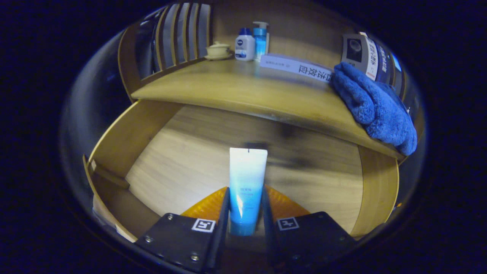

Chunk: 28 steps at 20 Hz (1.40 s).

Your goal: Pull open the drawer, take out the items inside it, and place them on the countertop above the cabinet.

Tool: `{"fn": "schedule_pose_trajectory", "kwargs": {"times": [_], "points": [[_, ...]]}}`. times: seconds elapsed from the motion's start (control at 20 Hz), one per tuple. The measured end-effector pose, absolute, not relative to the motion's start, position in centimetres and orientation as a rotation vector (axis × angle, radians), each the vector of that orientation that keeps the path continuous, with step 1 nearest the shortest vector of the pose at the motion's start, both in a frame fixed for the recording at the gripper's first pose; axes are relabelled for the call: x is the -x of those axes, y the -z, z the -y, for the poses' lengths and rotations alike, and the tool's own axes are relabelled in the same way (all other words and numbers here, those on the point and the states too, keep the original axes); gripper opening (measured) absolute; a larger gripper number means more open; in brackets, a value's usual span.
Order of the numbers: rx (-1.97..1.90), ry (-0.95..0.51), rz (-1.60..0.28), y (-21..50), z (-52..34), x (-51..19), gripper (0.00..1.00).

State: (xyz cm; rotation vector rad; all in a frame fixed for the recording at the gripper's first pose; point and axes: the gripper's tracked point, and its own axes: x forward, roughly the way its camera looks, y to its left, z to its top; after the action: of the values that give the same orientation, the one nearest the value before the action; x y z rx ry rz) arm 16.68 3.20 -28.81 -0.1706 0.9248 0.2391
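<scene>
Tube [246, 186] between gripper [245, 198] fingers, over open drawer [182, 160], below countertop [243, 89].

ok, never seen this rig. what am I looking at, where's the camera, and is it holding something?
There is no robot arm here: a person carries a handheld two-finger gripper, and the camera rides on it, looking forward along the fingers. That is why the picture is round and bent, with the two fingers at the bottom.

The fingers are closed on a blue and white tube, one on each side, so the tube is held. Beneath and around it is the open wooden drawer.

Beyond it is the countertop. On it stand a small cup on a saucer, two bottles and a flat-lying book; a blue fluffy cloth hangs over its edge, with upright books behind.
</scene>
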Motion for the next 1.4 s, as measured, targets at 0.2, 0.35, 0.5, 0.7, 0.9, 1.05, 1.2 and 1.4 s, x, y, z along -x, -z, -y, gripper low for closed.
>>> {"fn": "schedule_pose_trajectory", "kwargs": {"times": [0.2,0.35,0.5,0.7,0.9,1.05,1.2,1.4], "points": [[0.117,-0.257,-0.774,26.8,-3.7,-17.8,0.44],[0.066,-0.254,-0.649,25.0,-3.9,-18.6,0.45],[0.018,-0.252,-0.599,24.2,-3.9,-18.6,0.44],[0.103,-0.297,-0.673,25.7,-4.0,-17.2,0.44],[0.094,-0.366,-0.65,24.9,-5.5,-16.9,0.45],[0.075,-0.407,-0.623,24.2,-7.0,-16.5,0.44],[0.027,-0.427,-0.573,22.1,-8.2,-16.4,0.44],[-0.058,-0.448,-0.479,17.6,-9.7,-17.4,0.44]]}}
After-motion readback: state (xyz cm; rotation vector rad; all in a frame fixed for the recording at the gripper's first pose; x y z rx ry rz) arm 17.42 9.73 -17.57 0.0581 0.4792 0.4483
